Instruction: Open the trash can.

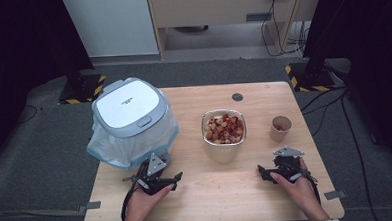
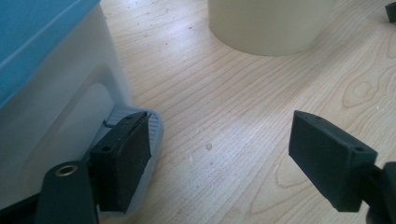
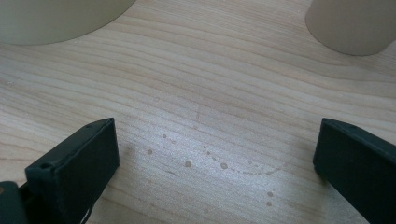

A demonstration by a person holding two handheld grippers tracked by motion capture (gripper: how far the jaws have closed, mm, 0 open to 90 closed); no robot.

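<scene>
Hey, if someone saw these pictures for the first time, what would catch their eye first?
Probably the white bin with its blue-grey lid and plastic liner, on the left of the wooden table. Next comes the bowl of red and pale fruit pieces at the centre, with a small paper cup to its right. Near the front edge, the left gripper and right gripper rest with jaws open and empty.

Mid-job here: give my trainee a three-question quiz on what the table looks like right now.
1. True or false: both grippers are open, with nothing between the fingers.
2. Which stands nearest the left gripper: A the small brown paper cup, B the white lidded bin with a plastic liner, C the round cream bowl of reddish food pieces?
3. What lies directly under the right gripper?

Key: 1 true. 2 B. 3 the bare light wooden table, with faint spots on it.
</scene>
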